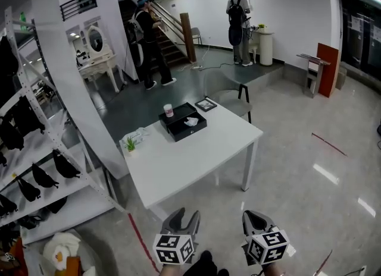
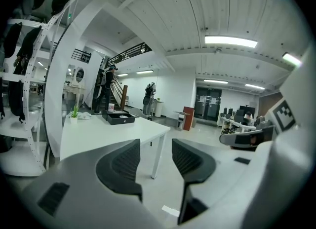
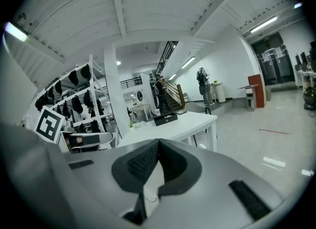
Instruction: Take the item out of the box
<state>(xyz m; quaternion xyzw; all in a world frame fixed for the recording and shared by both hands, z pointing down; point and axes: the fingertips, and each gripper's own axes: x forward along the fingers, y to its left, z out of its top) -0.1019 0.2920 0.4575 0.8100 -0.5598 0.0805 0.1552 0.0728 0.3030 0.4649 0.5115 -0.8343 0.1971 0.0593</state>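
In the head view, a white table (image 1: pixel 196 156) stands on the gray floor. A black box (image 1: pixel 183 121) sits open at the far end of the table. A small white item (image 1: pixel 191 121) lies inside the box. A cup (image 1: pixel 168 110) stands just beside the box, and a little green plant (image 1: pixel 130 145) stands near the table's left edge. The left gripper (image 1: pixel 186 215) and the right gripper (image 1: pixel 250 216) are low in the picture, side by side, well apart from the box.

In the left gripper view, the two jaws are spread apart with nothing between them. The table and the box are far off on the left.

In the right gripper view, the jaws are pressed together at their tips and hold nothing. The table with the box is far behind them.
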